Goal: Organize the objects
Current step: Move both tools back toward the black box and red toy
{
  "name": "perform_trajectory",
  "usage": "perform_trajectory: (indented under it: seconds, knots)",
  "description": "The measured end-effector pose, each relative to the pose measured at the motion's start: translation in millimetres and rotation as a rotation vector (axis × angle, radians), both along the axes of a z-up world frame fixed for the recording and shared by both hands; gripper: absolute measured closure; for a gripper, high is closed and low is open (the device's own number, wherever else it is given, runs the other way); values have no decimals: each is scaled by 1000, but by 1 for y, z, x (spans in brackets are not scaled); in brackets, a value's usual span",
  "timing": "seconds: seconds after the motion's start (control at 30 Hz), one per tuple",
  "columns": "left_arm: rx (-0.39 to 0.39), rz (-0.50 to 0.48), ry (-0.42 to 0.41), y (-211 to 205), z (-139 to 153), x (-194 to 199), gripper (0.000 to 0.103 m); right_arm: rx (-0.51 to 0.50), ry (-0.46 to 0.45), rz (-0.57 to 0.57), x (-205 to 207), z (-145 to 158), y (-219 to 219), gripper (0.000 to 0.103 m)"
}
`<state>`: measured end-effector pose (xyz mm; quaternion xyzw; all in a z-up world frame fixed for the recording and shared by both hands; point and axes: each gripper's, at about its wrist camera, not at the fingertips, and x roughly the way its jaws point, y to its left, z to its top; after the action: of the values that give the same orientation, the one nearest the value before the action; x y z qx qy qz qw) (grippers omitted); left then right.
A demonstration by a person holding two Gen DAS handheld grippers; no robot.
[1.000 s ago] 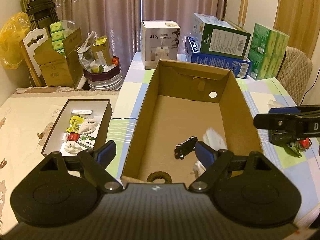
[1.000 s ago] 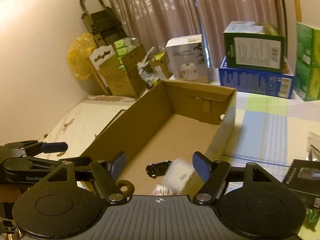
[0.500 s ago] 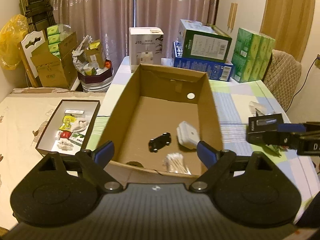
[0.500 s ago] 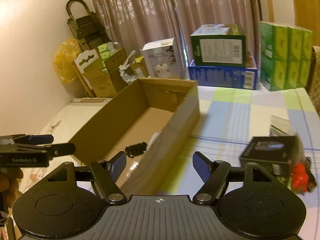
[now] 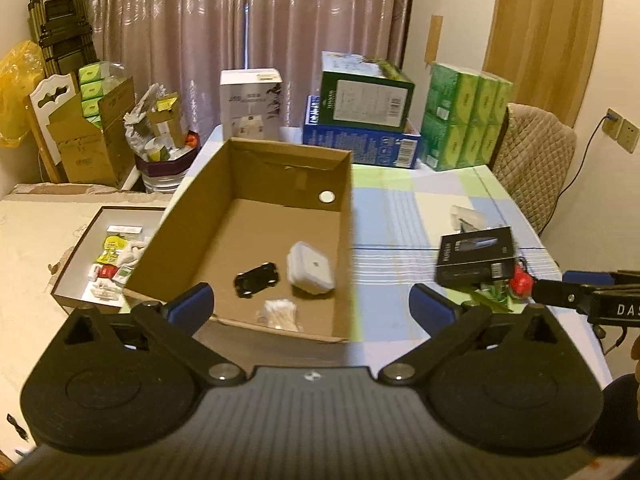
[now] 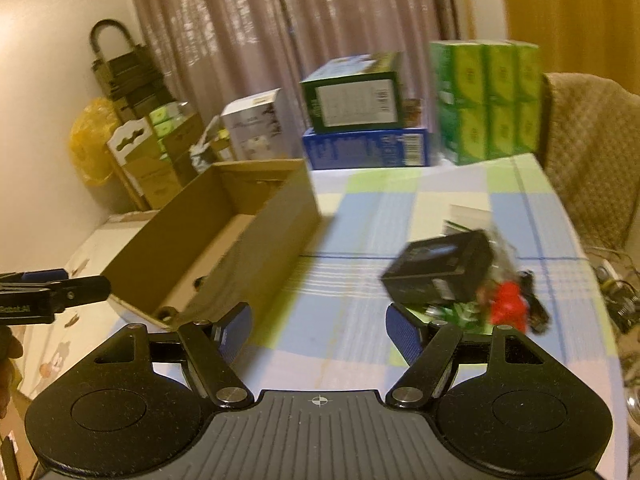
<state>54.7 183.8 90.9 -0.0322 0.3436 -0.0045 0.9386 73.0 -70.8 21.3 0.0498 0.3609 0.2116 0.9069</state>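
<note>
**Both claws spread and empty beside the cardboard box**

The worktop (image 5: 400, 216) wears a checked cloth of blue, green and white. On its left part stands the open cardboard box (image 5: 344, 248), long side running away from the cameras. Inside, near the front end, lie a white square case (image 5: 310, 267), a black toy car (image 5: 256, 279) just left of it, and a small bag of cotton swabs (image 5: 278, 314) in front of both.

The left claw (image 5: 312, 306) hangs over the box's near right corner, its blue pads (image 5: 192, 305) wide apart and gripping nothing; the three items in the box lie just ahead of it, between its fingers in the view.

The right claw (image 6: 318, 332) is likewise spread and empty, low over bare cloth to the right of the box. Ahead and to its right, just beyond the right fingertip, a black carton (image 6: 440, 276) rests on the worktop, touching a small red object (image 6: 508, 307) and some green wrapping (image 6: 460, 312); blur hides their details.
</note>
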Motion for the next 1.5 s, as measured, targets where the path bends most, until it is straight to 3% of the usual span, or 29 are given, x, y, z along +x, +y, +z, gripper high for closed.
perform_trajectory:
  seconds: [0.67,1.17,1.5]
  knots:
    - [0,-187,34,-105,-13,10,1,-14,11,-283,-41,-8,-136,31]
    - [20,-230,88,-140,-36,39,1,-14,35,-280,-15,-24,-152,31]
    - [22,-254,128,-161,-62,78,1,-30,55,-244,29,-40,-157,31]
